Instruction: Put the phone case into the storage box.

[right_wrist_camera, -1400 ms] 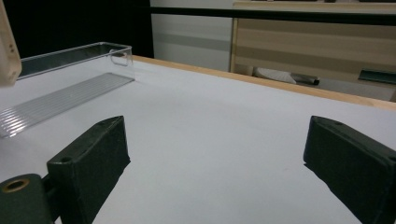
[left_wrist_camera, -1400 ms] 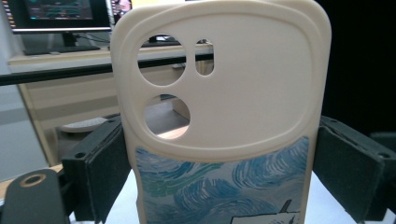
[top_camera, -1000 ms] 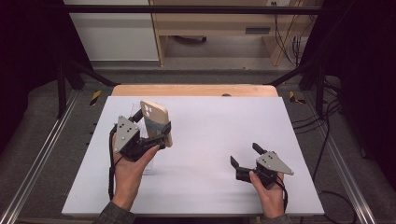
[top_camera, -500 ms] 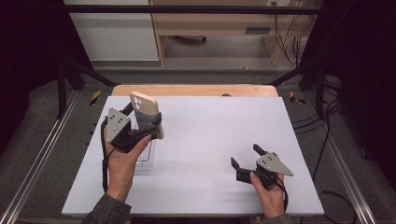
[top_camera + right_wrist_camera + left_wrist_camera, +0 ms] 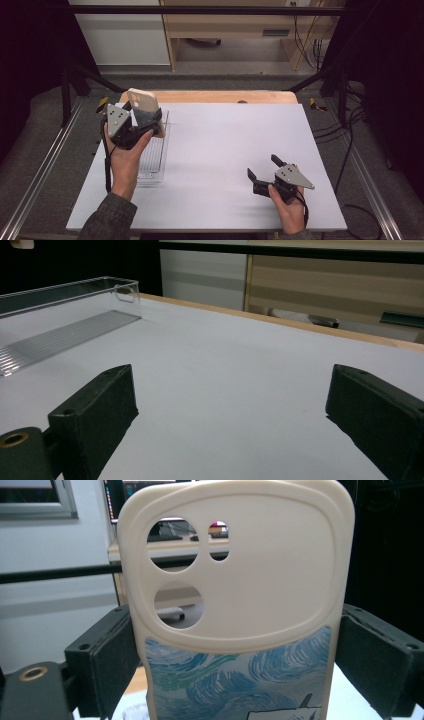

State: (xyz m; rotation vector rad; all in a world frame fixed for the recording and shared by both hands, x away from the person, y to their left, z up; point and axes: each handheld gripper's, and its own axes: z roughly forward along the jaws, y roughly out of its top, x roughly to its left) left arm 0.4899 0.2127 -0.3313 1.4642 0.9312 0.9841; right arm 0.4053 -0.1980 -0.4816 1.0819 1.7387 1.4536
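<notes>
The phone case (image 5: 235, 605) stands upright, clamped between the left gripper (image 5: 142, 120) jaws.

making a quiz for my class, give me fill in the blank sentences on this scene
1. The left gripper is shut on a phone ____.
2. The right gripper has its jaws ____.
3. The tray on the table is made of ____ plastic.
4. The case has ____ round holes.

Missing words: case; open; clear; three
</notes>
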